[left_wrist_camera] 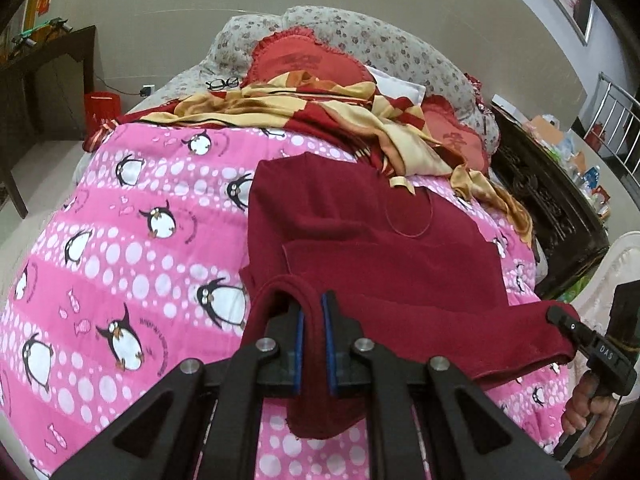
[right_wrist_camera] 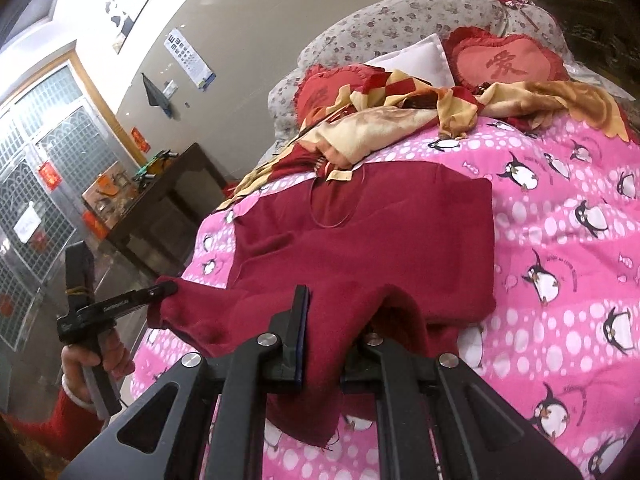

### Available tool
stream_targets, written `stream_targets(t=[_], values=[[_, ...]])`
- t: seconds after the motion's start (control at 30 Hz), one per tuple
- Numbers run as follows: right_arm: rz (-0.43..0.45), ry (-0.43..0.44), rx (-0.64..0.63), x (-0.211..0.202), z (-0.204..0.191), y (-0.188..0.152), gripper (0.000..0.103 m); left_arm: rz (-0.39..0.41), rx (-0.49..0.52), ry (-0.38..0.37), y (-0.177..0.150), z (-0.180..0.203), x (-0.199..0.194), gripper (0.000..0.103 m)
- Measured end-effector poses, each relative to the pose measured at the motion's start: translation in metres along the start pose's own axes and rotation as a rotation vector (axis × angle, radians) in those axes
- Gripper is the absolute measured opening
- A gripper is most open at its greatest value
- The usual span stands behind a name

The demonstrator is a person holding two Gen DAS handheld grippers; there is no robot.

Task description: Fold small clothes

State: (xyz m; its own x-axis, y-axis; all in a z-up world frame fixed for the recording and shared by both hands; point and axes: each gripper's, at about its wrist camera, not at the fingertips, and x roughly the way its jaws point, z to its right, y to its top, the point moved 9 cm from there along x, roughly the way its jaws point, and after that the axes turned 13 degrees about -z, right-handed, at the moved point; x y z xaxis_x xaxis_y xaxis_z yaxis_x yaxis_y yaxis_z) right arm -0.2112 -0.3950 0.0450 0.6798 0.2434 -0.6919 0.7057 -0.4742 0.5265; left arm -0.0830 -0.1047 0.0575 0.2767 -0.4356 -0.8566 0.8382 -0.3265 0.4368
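Note:
A dark red garment (left_wrist_camera: 380,248) lies spread on the pink penguin quilt (left_wrist_camera: 120,208); its near hem is lifted. My left gripper (left_wrist_camera: 314,304) is shut on one corner of the hem, cloth draped over its fingers. In the right wrist view my right gripper (right_wrist_camera: 340,312) is shut on the other hem corner of the dark red garment (right_wrist_camera: 380,240), with the right finger hidden under cloth. Each gripper shows in the other's view: the right gripper (left_wrist_camera: 560,316) at far right, the left gripper (right_wrist_camera: 168,290) at left, both pinching the garment's edge.
A red and gold patterned cloth (left_wrist_camera: 320,108) and red heart cushions (right_wrist_camera: 504,60) lie at the head of the bed. Glasses (left_wrist_camera: 222,83) rest near the pillows. A dark wooden table (right_wrist_camera: 168,196) stands on one side of the bed, dark carved furniture (left_wrist_camera: 552,208) on the other.

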Motion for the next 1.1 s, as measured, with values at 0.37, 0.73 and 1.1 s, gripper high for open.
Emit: stream_targets(t=[0.37,0.73,1.1], values=[[-0.005,-0.050,0.003,0.012,0.014,0.016,0.026,-0.007,0.001,0.036,0.013,0.000,0.020,0.009],[-0.003,-0.078,0.007,0.022,0.023,0.027,0.027,-0.017,0.008,0.059,0.025,0.000,0.031,0.009],[-0.004,-0.091,0.005,0.027,0.028,0.036,0.027,-0.017,0.023,0.078,0.041,0.003,0.040,0.009]])
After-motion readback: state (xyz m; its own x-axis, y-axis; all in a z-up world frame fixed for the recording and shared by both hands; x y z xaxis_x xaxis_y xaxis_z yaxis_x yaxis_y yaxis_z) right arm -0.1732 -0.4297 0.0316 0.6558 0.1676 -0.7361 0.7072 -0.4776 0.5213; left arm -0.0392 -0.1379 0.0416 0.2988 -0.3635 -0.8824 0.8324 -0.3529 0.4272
